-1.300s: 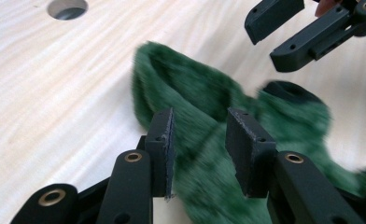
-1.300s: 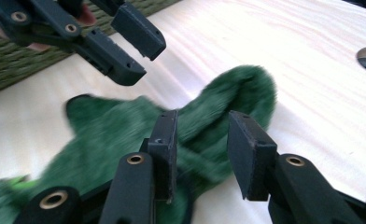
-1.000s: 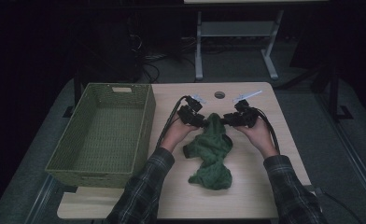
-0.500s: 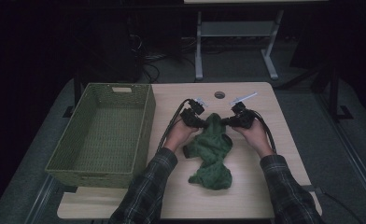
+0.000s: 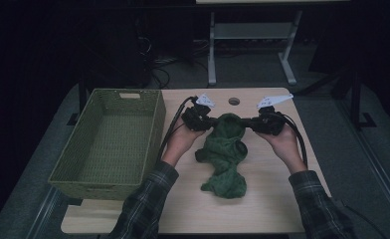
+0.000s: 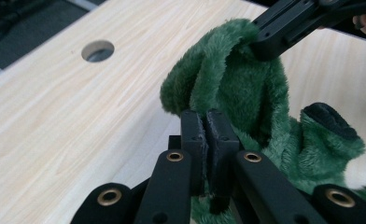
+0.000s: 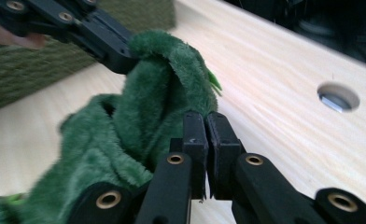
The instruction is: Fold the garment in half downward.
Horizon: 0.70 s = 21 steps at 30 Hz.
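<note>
Both claws, left (image 5: 214, 121) and right (image 5: 248, 123), have just closed, pinching the cloth's (image 5: 225, 152) top edge right of the basket (image 5: 155, 124), no writing legible.

Both claws, left (image 5: 209, 121) and right (image 5: 247, 123), clamp the green cloth's (image 5: 225, 158) top edge above the table (image 5: 262, 209).
</note>
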Available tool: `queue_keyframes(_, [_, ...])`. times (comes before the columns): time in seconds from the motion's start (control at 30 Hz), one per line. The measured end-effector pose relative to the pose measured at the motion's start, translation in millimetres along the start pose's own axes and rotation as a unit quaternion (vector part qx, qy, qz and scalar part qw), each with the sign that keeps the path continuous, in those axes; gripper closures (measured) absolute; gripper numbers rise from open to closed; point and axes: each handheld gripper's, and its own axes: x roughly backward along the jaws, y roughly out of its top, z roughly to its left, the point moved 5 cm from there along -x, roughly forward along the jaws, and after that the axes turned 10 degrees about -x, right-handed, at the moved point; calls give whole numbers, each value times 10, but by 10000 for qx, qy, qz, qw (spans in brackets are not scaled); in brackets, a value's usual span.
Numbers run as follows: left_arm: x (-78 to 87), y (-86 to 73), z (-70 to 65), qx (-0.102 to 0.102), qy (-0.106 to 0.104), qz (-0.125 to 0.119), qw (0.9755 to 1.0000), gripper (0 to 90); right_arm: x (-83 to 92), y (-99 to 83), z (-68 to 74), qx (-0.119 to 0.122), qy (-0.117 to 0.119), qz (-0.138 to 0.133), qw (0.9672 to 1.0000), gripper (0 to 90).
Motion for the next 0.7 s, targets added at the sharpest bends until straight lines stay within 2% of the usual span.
queue_keyframes(0.07, [94, 2, -87, -77, 39, -64, 9999, 869, 83, -12, 104, 148, 54, -69, 9999, 863])
queue_keyframes(0.2, [234, -54, -331, -302, -13, -163, 9994, 868, 209, -121, 316, 384, 138, -158, 9990, 862])
queue_keyframes(0.3, [339, -97, -457, -348, -71, -281, 9990, 868, 298, -191, 456, 545, 217, -225, 9980, 861])
queue_keyframes(0.43, [493, -163, -623, -457, -149, -432, 9979, 867, 426, -287, 638, 676, 338, -279, 9967, 860])
queue_keyframes(0.57, [610, -264, -823, -683, -247, -509, 9961, 868, 540, -422, 770, 770, 473, -304, 9954, 860])
queue_keyframes(0.7, [633, -384, -1038, -849, -397, -504, 9943, 868, 615, -608, 903, 838, 578, -230, 9945, 857])
